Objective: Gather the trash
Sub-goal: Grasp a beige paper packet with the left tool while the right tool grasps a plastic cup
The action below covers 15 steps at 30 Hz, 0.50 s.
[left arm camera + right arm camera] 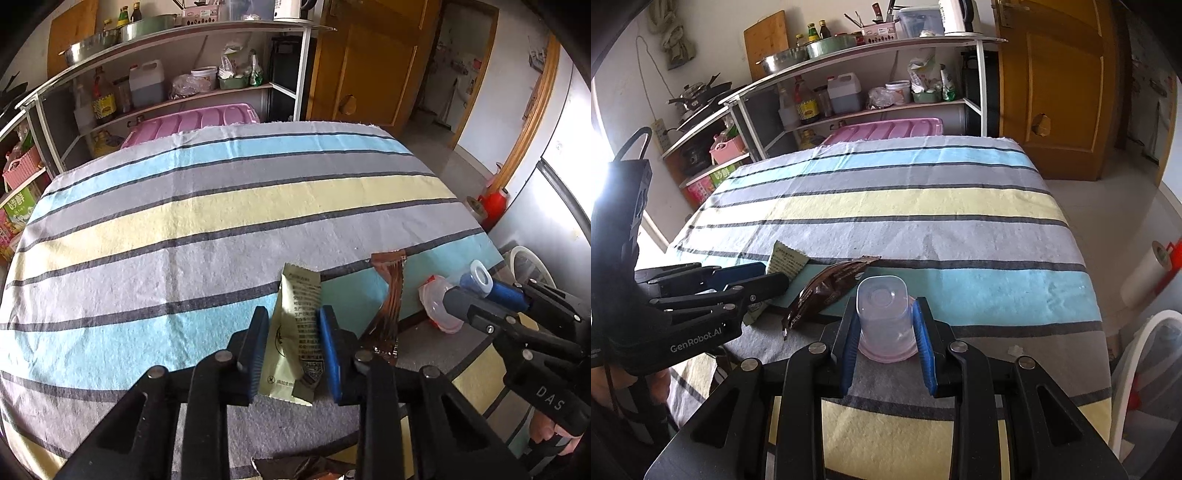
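On the striped tablecloth [221, 206] a pale green wrapper [295, 325] with printed text stands between the blue pads of my left gripper [293, 314], which is shut on it. A brown foil wrapper [391, 295] lies just right of it, loose on the cloth. In the right wrist view my right gripper [884, 317] is shut on an upside-down clear plastic cup [882, 314] that has a pink rim and rests on the tablecloth [905, 206]. The brown wrapper [827, 291] lies to the cup's left. Past it is the left gripper [774, 277], with the green wrapper [786, 262] poking up above it.
A metal shelf [849, 66] with bottles, bowls and jars stands behind the table, with a pink plastic lid [886, 129] below it. A wooden door [1060, 92] is at the back right. A white-rimmed container [1145, 332] and a paper roll [1145, 277] sit off the table's right edge.
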Each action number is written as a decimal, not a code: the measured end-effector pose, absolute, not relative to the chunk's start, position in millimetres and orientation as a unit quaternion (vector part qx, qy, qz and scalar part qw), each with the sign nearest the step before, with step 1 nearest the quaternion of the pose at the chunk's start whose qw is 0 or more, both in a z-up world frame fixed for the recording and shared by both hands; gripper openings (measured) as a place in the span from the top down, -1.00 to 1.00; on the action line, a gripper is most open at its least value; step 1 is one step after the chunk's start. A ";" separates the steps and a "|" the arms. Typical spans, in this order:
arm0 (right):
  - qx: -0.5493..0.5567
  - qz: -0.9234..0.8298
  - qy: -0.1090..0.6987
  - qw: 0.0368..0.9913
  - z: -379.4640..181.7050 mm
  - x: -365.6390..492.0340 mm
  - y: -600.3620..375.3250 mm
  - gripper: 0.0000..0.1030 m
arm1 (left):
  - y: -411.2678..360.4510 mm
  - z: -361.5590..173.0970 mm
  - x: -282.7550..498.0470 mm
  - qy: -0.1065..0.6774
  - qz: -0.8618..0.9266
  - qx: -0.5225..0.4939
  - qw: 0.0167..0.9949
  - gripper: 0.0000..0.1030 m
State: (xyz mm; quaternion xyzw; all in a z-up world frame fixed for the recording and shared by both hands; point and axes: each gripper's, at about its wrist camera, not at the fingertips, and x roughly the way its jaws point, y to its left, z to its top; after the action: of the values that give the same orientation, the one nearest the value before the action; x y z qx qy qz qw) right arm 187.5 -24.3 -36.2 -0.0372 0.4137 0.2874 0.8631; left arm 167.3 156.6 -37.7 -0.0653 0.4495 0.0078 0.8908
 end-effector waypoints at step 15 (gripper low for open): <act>-0.006 0.277 0.386 0.880 -13.6 175.3 -56.9 0.43 | 132.3 0.5 148.9 0.412 -0.004 -0.048 0.910 0.46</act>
State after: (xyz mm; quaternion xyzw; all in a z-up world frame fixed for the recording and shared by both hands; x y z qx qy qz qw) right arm 175.3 -56.9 -13.6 -0.0061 0.3857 0.2770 0.8800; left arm 148.9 132.3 0.5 -0.0478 0.4118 -0.0040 0.9100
